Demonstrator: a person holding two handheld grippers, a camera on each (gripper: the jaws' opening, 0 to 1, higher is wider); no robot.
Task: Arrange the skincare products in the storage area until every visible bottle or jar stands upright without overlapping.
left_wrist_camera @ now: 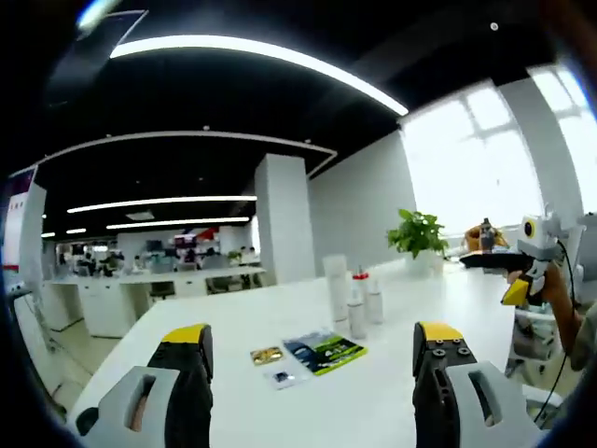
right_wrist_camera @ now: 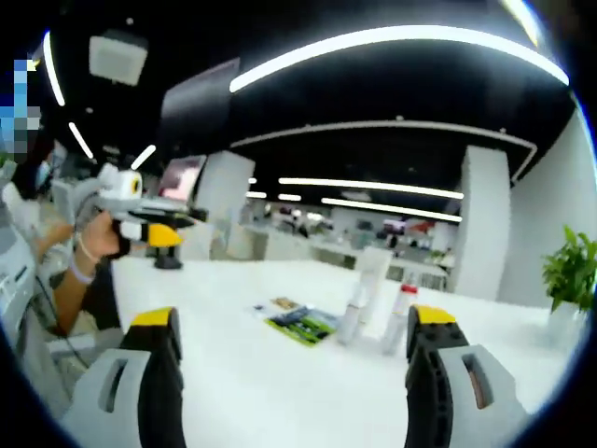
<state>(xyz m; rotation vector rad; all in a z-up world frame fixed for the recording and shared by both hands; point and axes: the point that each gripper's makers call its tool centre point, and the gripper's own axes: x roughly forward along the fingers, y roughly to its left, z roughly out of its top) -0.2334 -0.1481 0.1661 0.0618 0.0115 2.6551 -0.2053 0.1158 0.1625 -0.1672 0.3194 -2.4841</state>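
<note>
Bottles [left_wrist_camera: 354, 299] stand clustered, maybe touching, just beside the green leaflet [left_wrist_camera: 325, 351] on the desk [left_wrist_camera: 392, 392], both grippers' jaws apart and empty, so a wide reach could topple the neighbours.

Right gripper [right_wrist_camera: 297, 350] fingers spread above white table [right_wrist_camera: 233, 373]; bottles [right_wrist_camera: 373, 299] stand upright.

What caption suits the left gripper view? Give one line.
Open left gripper faces upright skincare bottles and flat sachets on a white table.

Bottles [left_wrist_camera: 354, 301] upright on table [left_wrist_camera: 392, 392]; packets [left_wrist_camera: 322, 351] just before them.
</note>
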